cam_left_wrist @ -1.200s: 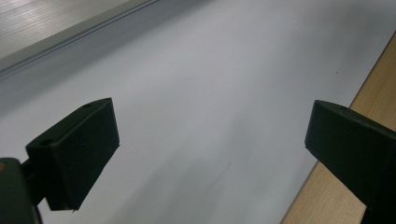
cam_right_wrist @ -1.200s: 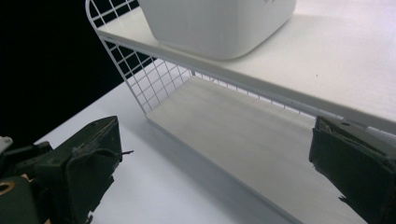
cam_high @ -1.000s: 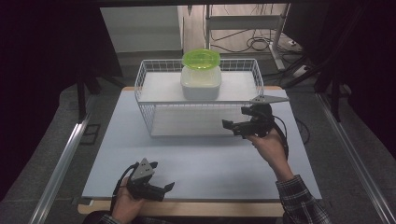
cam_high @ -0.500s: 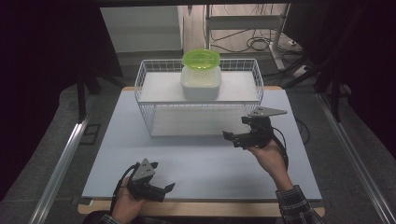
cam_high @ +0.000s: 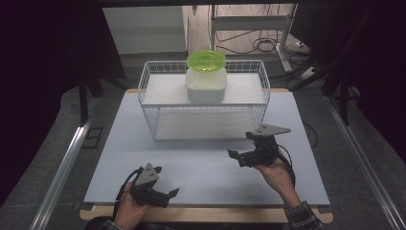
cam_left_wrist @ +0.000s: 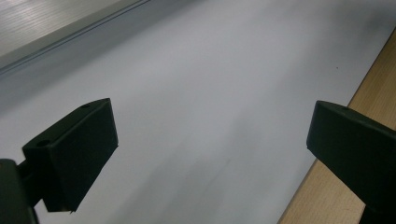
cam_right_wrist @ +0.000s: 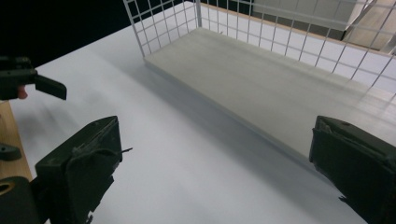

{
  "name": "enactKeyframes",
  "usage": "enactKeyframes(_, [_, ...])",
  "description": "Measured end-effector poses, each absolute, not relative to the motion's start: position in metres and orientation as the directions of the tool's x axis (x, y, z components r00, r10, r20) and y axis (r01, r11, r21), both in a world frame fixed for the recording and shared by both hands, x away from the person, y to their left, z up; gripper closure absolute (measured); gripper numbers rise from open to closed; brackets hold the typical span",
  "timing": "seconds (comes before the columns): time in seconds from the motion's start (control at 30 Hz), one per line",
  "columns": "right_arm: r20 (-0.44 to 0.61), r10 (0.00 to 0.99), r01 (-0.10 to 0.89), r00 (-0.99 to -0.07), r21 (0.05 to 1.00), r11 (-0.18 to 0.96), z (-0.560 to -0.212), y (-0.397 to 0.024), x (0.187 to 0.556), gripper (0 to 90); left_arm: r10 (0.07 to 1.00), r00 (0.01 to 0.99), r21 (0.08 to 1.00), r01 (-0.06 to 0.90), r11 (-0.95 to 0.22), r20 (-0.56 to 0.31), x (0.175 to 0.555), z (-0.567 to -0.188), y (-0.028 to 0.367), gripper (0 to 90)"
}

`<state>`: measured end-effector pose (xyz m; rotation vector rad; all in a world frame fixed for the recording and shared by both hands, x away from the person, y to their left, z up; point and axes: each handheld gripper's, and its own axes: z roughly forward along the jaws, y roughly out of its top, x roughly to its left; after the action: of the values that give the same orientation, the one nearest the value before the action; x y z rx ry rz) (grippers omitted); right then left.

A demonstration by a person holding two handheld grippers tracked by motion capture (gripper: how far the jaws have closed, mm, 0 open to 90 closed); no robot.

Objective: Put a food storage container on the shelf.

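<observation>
A white wire basket point(cam_high: 148, 103) stands at the back middle of the table. Inside it sits a white tub with a green lid point(cam_high: 206, 76). My right gripper point(cam_high: 239, 145) hovers in front of the basket's right half, jaws open and empty, pointing left. In the right gripper view my right gripper point(cam_right_wrist: 215, 163) faces the basket's wire wall point(cam_right_wrist: 261, 28) and its pale floor board point(cam_right_wrist: 261, 84). My left gripper point(cam_high: 167, 182) rests near the table's front edge, open and empty. In the left gripper view, only the mat lies between the spread jaws of my left gripper point(cam_left_wrist: 210, 149).
A pale mat point(cam_high: 201, 158) covers the table, with a wooden edge point(cam_high: 206, 214) at the front. The left gripper point(cam_right_wrist: 28, 79) is visible at the left of the right gripper view. Metal rails point(cam_high: 62, 163) flank the table. Cables and a stand point(cam_high: 268, 33) lie beyond.
My right gripper has pulled back from the basket's right front corner toward the person and slightly left. The left gripper has stayed in place.
</observation>
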<state>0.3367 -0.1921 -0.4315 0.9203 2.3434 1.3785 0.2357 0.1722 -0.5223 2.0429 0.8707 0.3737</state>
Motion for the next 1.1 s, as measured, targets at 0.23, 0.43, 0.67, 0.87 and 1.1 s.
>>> enactKeyframes(0.23, [0.076,0.639,0.377,-0.766,0.857,0.351,-0.440,-0.189,0.331,0.5,0.701,0.711,0.807,0.446,-0.388,-0.055,0.236,-0.523,0.173,1.8])
enactKeyframes(0.43, [0.073,0.635,0.380,-0.769,0.851,0.363,-0.448,-0.188,0.324,0.5,0.700,0.712,0.805,0.446,-0.392,-0.053,0.236,-0.523,0.172,1.7])
enactKeyframes(0.67, [0.071,0.636,0.393,-0.768,0.837,0.380,-0.460,-0.195,0.315,0.6,0.702,0.711,0.806,0.442,-0.394,-0.047,0.236,-0.524,0.172,1.7])
enactKeyframes(0.87, [0.057,0.645,0.392,-0.762,0.833,0.389,-0.470,-0.203,0.310,0.6,0.703,0.709,0.809,0.440,-0.390,-0.047,0.236,-0.524,0.173,1.5])
enactKeyframes(1.1, [0.037,0.658,0.393,-0.752,0.827,0.402,-0.478,-0.210,0.306,0.6,0.703,0.709,0.809,0.439,-0.392,-0.043,0.237,-0.524,0.173,1.4])
